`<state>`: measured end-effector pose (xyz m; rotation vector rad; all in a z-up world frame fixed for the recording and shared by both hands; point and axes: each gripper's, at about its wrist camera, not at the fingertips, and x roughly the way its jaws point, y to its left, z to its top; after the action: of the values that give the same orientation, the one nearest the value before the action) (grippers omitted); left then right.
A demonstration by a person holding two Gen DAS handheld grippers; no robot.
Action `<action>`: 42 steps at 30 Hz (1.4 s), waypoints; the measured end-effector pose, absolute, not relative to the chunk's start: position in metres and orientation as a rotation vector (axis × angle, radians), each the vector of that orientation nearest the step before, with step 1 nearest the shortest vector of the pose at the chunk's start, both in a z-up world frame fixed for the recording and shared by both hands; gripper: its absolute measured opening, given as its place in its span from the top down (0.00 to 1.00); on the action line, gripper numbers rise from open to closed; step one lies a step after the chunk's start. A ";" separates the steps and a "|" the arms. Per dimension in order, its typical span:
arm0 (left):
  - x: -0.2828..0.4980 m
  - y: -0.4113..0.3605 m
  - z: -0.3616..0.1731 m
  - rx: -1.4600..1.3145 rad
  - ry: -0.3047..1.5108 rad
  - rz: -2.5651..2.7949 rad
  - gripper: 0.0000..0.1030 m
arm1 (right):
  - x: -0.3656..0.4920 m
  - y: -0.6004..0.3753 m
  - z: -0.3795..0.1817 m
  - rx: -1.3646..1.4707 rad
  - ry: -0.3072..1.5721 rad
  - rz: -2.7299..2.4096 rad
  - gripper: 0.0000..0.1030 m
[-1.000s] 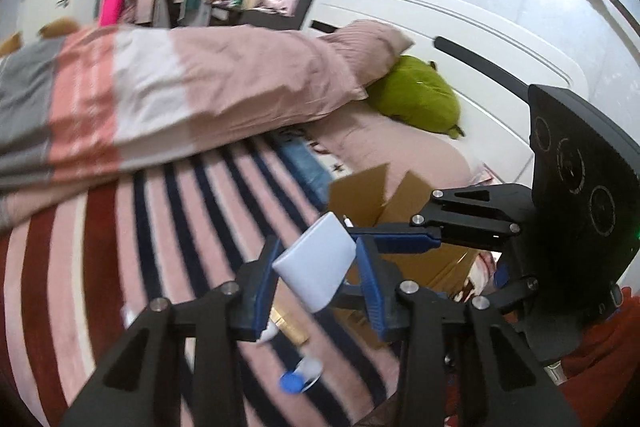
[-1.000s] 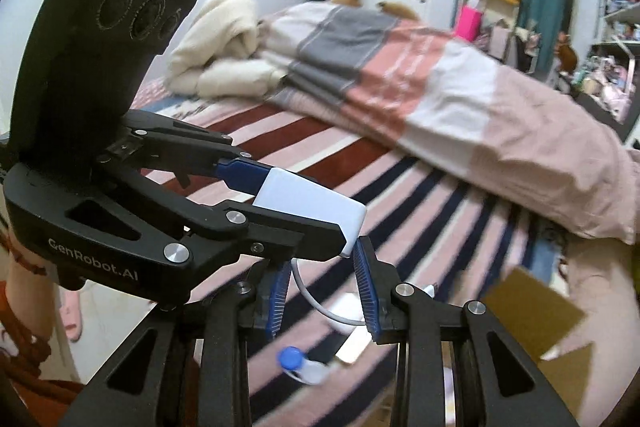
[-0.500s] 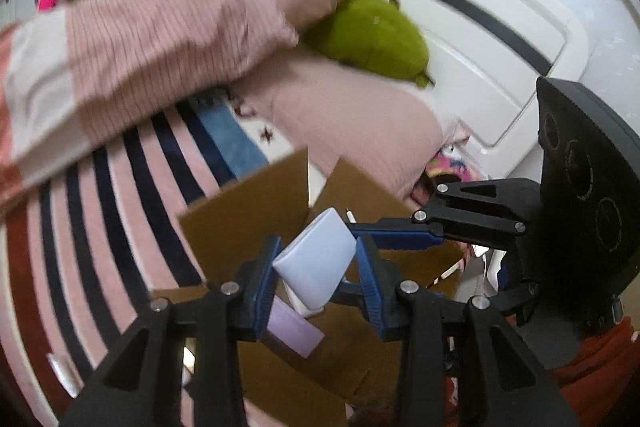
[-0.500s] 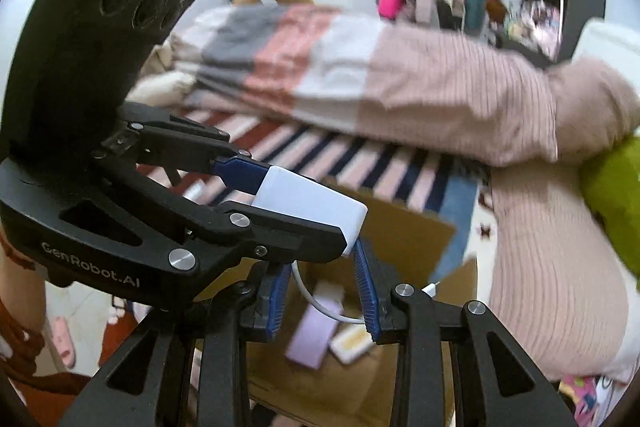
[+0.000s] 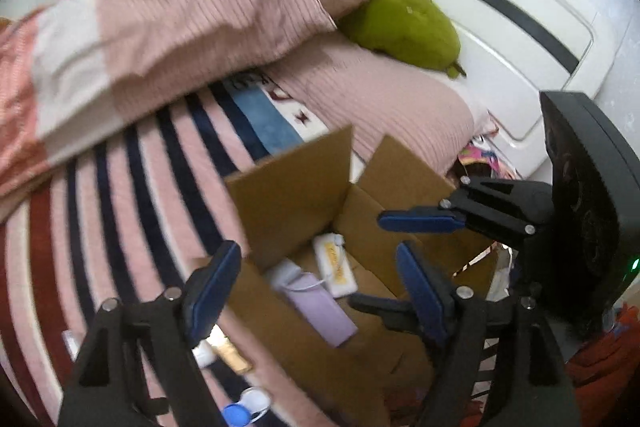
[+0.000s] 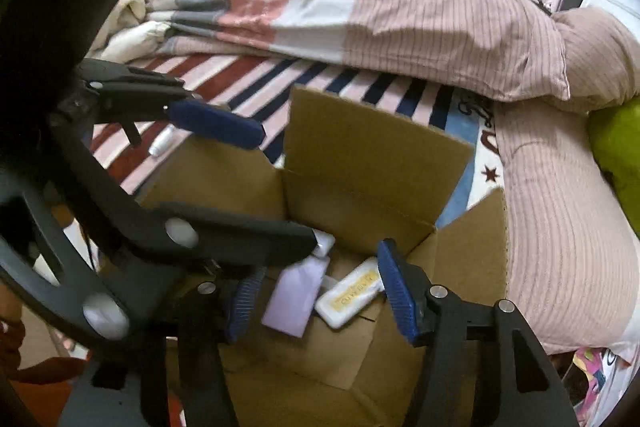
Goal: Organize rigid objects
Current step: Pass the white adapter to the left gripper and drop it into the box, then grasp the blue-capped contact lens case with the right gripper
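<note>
Left gripper: spread wide, nothing held; it is poised over the box, with the box contents seen between its fingers.
Right gripper: spread as well, empty, held above the same box from the other side.
Box: an open cardboard box set on the striped bedspread, flaps up.
In the box: a lilac case, a white charger with a thin cable touching the case, and a white bar with a yellow label just beside it.
Still outside: a small bottle with a blue cap, a white piece and a gold bar are seen on the bedspread, below and to the left of the left gripper.
Key relation: these loose items lie nearer the left gripper, on its left-finger side; the gold bar's long axis runs diagonally, roughly along the box edge.
Judged step: a drop into the box appears finished; a pick from the bedspread is probably next.
Hidden: the bottle is cut off by the left finger; the white piece cannot be identified; the box floor is partly covered by both grippers.
</note>
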<state>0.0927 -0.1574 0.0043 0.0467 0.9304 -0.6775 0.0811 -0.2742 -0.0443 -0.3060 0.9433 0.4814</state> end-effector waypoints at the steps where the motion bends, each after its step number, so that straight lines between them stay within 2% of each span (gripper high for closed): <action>1: 0.090 -0.149 0.008 0.045 0.912 -0.659 0.21 | 0.079 -0.271 -0.039 -0.298 0.929 0.494 0.48; 9: 0.051 -0.031 0.011 -0.006 0.784 -0.423 0.19 | 0.032 -0.200 -0.002 -0.228 0.790 0.711 0.48; 17: 0.024 0.054 -0.051 -0.091 0.788 -0.248 0.18 | 0.002 -0.113 -0.047 -0.264 0.867 0.846 0.47; 19: 0.016 0.065 -0.070 -0.104 0.802 -0.230 0.18 | -0.001 -0.106 -0.070 -0.248 0.901 0.829 0.34; 21: 0.010 0.075 -0.089 -0.115 0.822 -0.225 0.18 | -0.001 -0.108 -0.098 -0.214 0.932 0.770 0.28; 26: -0.003 0.084 -0.112 -0.148 0.860 -0.241 0.18 | 0.011 -0.125 -0.161 -0.173 0.982 0.534 0.28; 31: -0.007 0.085 -0.121 -0.156 0.884 -0.238 0.18 | 0.016 -0.127 -0.193 -0.245 0.975 0.429 0.28; 33: -0.006 0.083 -0.121 -0.155 0.888 -0.237 0.18 | 0.012 -0.127 -0.196 -0.255 0.952 0.420 0.32; 34: -0.006 0.082 -0.121 -0.153 0.890 -0.239 0.18 | 0.011 -0.127 -0.195 -0.259 0.942 0.415 0.43; 38: -0.005 0.070 -0.113 -0.145 0.888 -0.297 0.18 | 0.006 -0.120 -0.188 -0.302 0.914 0.435 0.43; 42: -0.003 0.051 -0.092 -0.171 0.871 -0.453 0.18 | 0.000 -0.112 -0.157 -0.294 0.841 0.538 0.43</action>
<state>-0.0027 0.0513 -0.0925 -0.1714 0.8711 -0.4531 0.0005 -0.1125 -0.1566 -0.2939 0.8413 0.5378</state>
